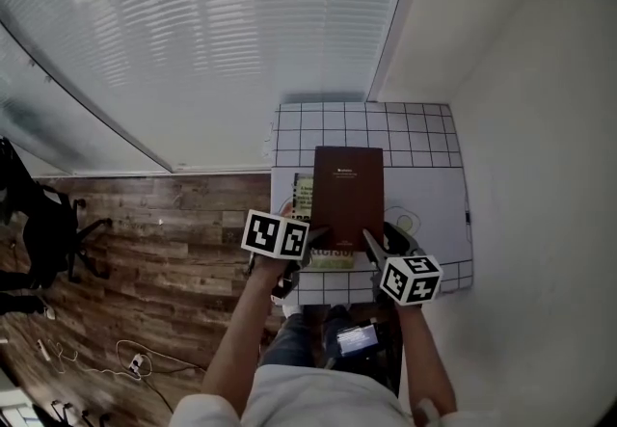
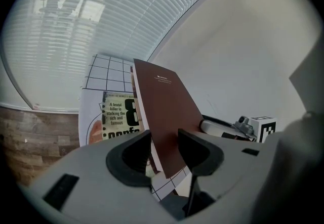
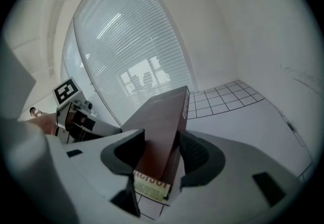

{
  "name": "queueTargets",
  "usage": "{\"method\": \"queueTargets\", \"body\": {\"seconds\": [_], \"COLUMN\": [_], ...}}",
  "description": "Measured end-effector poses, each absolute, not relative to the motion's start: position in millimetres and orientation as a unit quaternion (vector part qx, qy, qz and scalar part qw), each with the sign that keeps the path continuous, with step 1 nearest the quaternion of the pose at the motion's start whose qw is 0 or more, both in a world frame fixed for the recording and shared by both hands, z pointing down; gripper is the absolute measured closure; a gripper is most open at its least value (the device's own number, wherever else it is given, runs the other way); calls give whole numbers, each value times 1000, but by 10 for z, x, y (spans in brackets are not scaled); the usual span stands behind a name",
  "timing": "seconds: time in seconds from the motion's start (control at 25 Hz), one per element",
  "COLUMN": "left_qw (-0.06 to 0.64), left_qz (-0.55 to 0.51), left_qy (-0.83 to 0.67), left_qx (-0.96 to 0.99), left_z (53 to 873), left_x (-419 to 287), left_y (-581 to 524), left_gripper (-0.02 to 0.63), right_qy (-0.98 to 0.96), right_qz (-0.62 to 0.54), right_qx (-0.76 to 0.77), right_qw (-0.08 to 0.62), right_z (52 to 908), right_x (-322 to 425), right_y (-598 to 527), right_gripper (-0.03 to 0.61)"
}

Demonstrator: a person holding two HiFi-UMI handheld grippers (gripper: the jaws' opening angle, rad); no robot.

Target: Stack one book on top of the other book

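A dark brown hardcover book (image 1: 348, 196) is held by its near edge between both grippers. My left gripper (image 1: 310, 256) is shut on its near left corner, the cover pinched between the pads (image 2: 164, 154). My right gripper (image 1: 372, 248) is shut on the near right corner, its jaws across the book's thickness (image 3: 161, 154). Under the brown book (image 2: 162, 112) lies a second book (image 1: 305, 198) with a yellow-green printed cover (image 2: 119, 117), flat on the table; its left strip and near edge (image 3: 149, 187) stick out. I cannot tell whether the two books touch.
The small white table (image 1: 429, 194) has a black grid pattern along its far edge and stands against a pale wall on the right. A frosted blind-covered glass wall (image 1: 193, 40) runs behind. Wooden floor (image 1: 154, 223) and a black chair (image 1: 39, 232) lie to the left.
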State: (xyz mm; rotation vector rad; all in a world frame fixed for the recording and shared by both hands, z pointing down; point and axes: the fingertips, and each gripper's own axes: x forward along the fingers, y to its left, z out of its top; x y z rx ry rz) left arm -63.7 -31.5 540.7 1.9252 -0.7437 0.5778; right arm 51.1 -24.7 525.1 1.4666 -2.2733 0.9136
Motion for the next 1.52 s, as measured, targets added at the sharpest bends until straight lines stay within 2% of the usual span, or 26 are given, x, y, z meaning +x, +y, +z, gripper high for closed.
{"method": "queueTargets", "body": {"seconds": [0.84, 1.52], "left_qw": [484, 516], "left_qz": [244, 249], "left_qy": [-302, -305], "left_qx": [784, 760], "left_z": [5496, 5911], "left_x": [-932, -1130], "left_y": [-123, 66], "left_gripper": [440, 440], "right_qy": [-788, -785], "right_qz": [328, 351], "right_qx": [498, 478], "right_qw": [153, 179], "right_z": [5355, 5757], "right_x": [214, 14], "right_y": [-54, 83], "right_gripper": [356, 356]}}
